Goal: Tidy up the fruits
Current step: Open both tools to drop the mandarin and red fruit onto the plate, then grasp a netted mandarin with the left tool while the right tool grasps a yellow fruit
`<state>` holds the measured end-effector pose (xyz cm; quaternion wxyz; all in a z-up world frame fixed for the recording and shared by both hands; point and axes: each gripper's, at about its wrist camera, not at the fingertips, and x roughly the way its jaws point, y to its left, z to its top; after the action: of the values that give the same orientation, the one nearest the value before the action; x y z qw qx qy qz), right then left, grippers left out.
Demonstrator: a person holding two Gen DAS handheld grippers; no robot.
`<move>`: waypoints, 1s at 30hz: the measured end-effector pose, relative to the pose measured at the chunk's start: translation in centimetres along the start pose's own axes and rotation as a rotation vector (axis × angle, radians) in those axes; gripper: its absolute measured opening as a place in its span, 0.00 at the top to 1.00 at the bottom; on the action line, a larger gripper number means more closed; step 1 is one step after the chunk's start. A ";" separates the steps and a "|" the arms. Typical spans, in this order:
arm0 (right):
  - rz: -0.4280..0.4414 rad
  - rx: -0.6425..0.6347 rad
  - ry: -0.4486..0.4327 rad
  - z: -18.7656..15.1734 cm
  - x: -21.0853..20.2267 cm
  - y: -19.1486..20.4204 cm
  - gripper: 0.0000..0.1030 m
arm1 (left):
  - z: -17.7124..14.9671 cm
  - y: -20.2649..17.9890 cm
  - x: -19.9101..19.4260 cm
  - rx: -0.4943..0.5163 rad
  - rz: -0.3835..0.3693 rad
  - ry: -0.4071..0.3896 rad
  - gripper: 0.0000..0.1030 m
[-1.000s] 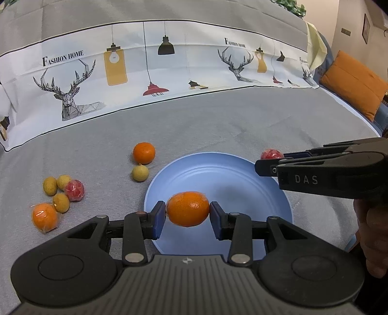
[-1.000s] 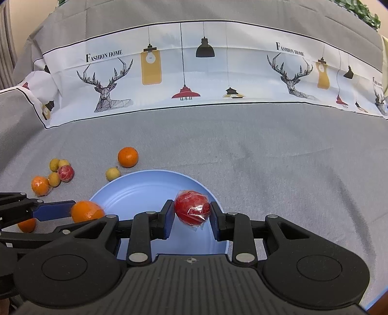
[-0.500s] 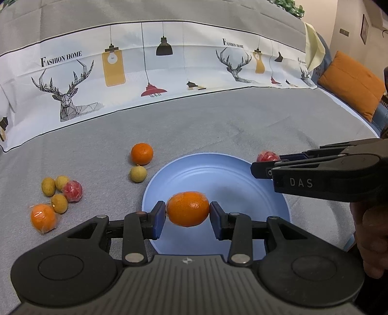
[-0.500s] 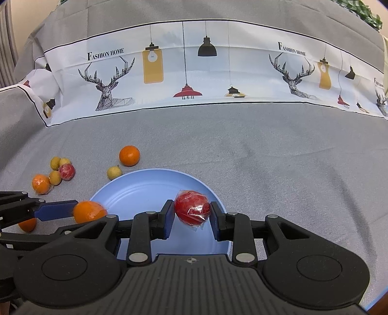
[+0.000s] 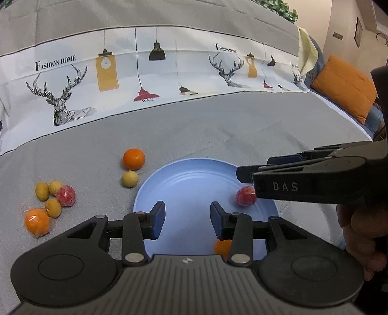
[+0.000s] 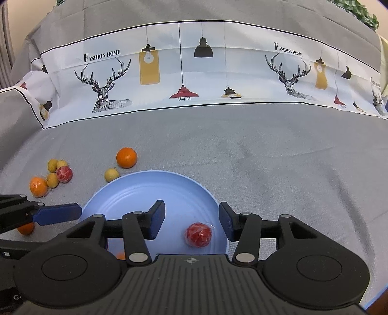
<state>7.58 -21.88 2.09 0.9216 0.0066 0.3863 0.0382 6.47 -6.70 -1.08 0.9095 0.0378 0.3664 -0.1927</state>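
Both tongs gape empty over the blue plate (image 5: 169,177) — loose fruits (image 5: 54,198) lie far left, nearer the left gripper (image 5: 185,218) than the right gripper (image 6: 191,218).

Looking like a home living room. Showing a grey cloth (image 6: 266,150) spread over a soft surface, with a white printed band (image 5: 150,72) reading "Fashion Home" among deer and hanging lamps. Showing an orange cushion (image 5: 344,87) lying at the right edge, a small framed picture (image 5: 358,28) hanging on a pale wall, and green leaves (image 5: 281,9) peeking over the top.
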 end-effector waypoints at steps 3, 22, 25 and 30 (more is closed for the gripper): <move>-0.003 0.008 -0.003 0.1 0.0 0.0 0.50 | 0.0 0.0 -0.2 0.013 0.009 -0.018 0.78; 0.016 -0.044 -0.107 0.8 -1.1 1.6 0.78 | 0.8 1.7 -1.2 -0.073 -0.022 -0.045 0.84; 0.018 -0.042 -0.111 0.8 -1.2 1.6 0.78 | 0.8 1.9 -1.2 -0.082 -0.025 -0.045 0.84; 0.023 -0.048 -0.127 0.9 -1.3 1.8 0.85 | 0.9 2.0 -1.3 -0.090 -0.038 -0.048 0.84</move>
<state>7.13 -20.12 3.73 0.9436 -0.0088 0.3260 0.0574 6.98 -4.58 0.30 0.9150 -0.0148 0.3533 -0.1940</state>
